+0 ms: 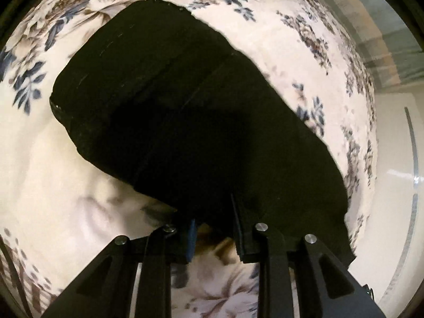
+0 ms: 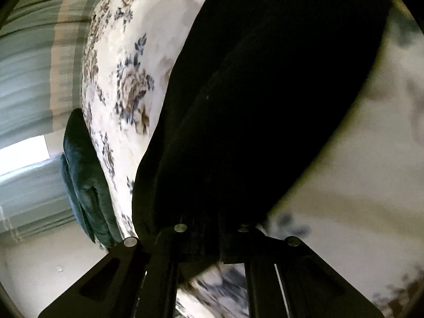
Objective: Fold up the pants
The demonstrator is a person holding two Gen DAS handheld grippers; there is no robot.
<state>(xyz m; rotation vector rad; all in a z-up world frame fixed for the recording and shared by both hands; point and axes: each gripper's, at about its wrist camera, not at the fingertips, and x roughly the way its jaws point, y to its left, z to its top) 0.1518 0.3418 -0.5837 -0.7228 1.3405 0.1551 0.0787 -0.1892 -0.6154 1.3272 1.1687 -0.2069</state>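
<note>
Black pants (image 1: pixel 185 111) lie on a floral bedspread (image 1: pixel 53 172), filling the middle of the left wrist view. My left gripper (image 1: pixel 214 228) sits at their near edge, with its fingers apart and black cloth over the right finger (image 1: pixel 239 228). In the right wrist view the pants (image 2: pixel 265 106) rise from my right gripper (image 2: pixel 212 238) toward the top. Dark cloth is bunched between its fingers and hides the tips.
The white bedspread with blue and brown flowers (image 2: pixel 127 87) covers the bed. A dark green cushion (image 2: pixel 84 175) lies at the bed's edge. Pale floor (image 1: pixel 392 185) and striped curtains (image 2: pixel 29 74) lie beyond the bed.
</note>
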